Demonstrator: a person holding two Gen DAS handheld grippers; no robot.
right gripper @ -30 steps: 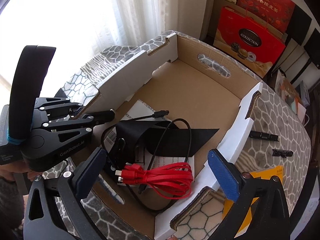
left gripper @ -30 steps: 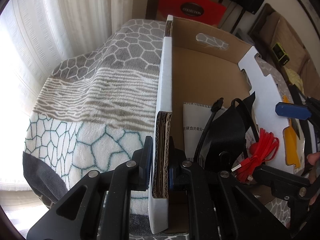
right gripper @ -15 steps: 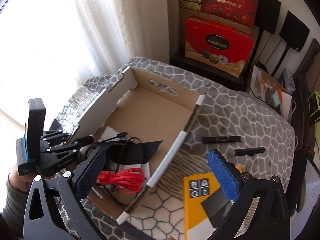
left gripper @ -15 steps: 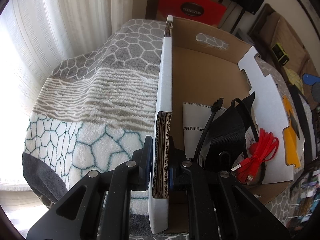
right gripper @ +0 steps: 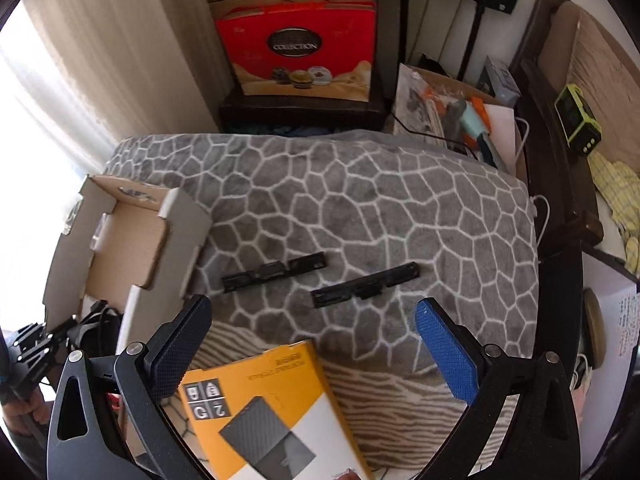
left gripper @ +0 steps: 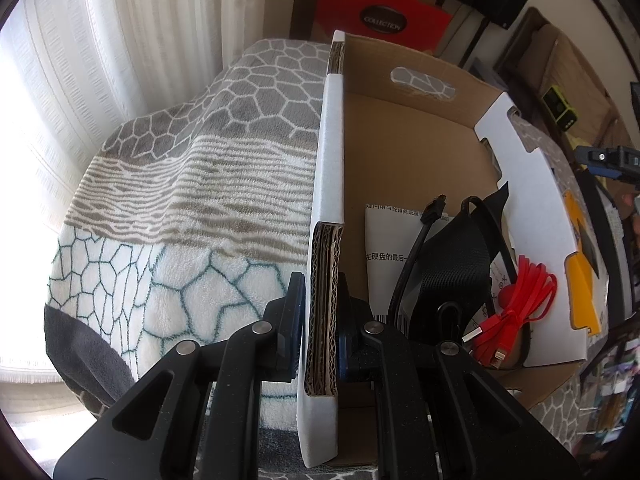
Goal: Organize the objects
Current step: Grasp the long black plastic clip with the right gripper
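Box (left gripper: 326, 184) wall stays clamped in my left tongs (left gripper: 320, 320). My right tongs (right gripper: 312, 344), wide and empty, have swung from the box to above the yellow carton (right gripper: 264, 412) and two black strips (right gripper: 274, 271) outside, next to collect.

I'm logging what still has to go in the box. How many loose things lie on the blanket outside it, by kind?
Black strips: 2
Yellow package: 1
Total: 3
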